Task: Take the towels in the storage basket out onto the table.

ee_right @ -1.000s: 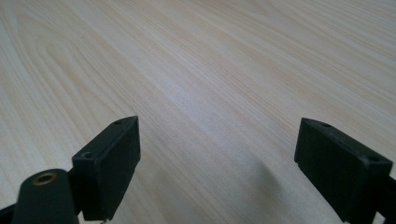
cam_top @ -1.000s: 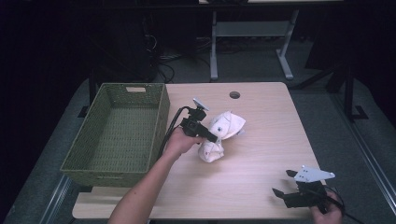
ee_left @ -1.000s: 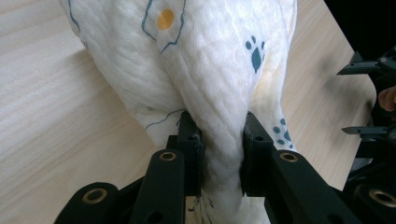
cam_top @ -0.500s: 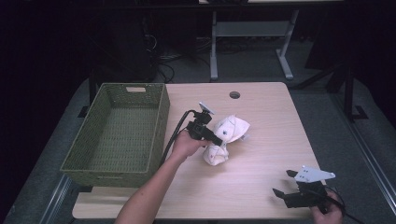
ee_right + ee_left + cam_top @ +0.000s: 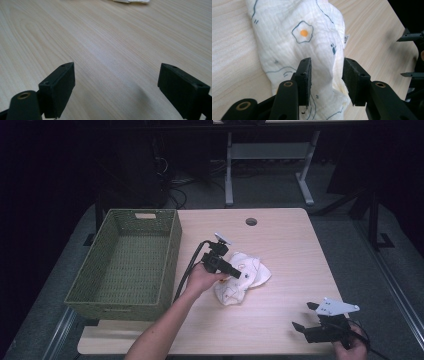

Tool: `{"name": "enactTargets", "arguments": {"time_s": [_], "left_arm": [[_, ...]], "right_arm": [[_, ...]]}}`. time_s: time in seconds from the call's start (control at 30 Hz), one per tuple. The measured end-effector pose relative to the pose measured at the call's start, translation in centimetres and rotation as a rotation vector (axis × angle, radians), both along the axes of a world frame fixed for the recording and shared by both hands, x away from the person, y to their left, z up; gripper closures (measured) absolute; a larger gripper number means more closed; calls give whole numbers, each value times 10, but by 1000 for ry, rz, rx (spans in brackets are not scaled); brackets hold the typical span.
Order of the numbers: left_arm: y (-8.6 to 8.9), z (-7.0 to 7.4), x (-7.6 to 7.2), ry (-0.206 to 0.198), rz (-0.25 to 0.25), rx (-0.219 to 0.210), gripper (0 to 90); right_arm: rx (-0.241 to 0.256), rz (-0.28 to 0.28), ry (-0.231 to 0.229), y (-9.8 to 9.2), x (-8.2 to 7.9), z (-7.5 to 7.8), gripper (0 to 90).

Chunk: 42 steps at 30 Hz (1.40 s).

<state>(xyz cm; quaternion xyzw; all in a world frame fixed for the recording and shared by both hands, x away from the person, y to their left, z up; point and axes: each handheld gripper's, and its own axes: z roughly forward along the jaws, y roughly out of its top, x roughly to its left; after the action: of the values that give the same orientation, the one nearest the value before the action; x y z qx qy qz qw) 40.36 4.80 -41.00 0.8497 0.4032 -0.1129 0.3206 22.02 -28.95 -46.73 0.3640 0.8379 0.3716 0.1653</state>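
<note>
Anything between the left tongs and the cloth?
No. The left tongs are open right at the white printed cloth, a fold already between the jaws. Nothing visible blocks them.

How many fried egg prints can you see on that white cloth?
1. On the white cloth, one fried egg print shows, just beyond the left hand-held gripper. Folds may hide others.

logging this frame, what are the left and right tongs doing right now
Left tongs: open, jaws astride a fold of the white cloth, not clamped.
Right tongs: open wide, holding nothing, over the table.
</note>
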Motion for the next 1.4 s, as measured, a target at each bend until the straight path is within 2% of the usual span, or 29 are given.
{"name": "enactTargets", "arguments": {"time_s": [0.17, 0.27, 0.5, 0.93, 1.23, 1.3, 1.4], "left_arm": [[3, 2, -7, -19, -11, -22, 544], [5, 4, -11, -46, -25, -1, 521], [11, 8, -18, -78, -19, -19, 458], [26, 15, -43, -128, -33, -44, 361], [33, 15, -62, -170, -50, -48, 339], [33, 15, -65, -203, -47, -43, 339], [34, 14, -68, -201, -39, -74, 339]], "right_arm": [[-1, 2, 3, 1, 0, 0, 140], [-2, 4, -1, 1, 1, -1, 140], [-4, 1, 2, 1, 0, -1, 140], [-4, -1, 4, 2, 1, -2, 140], [-8, -2, 9, 3, 2, -3, 140], [-7, -3, 10, 3, 2, -3, 140], [-6, -3, 10, 3, 2, -3, 140]]}}
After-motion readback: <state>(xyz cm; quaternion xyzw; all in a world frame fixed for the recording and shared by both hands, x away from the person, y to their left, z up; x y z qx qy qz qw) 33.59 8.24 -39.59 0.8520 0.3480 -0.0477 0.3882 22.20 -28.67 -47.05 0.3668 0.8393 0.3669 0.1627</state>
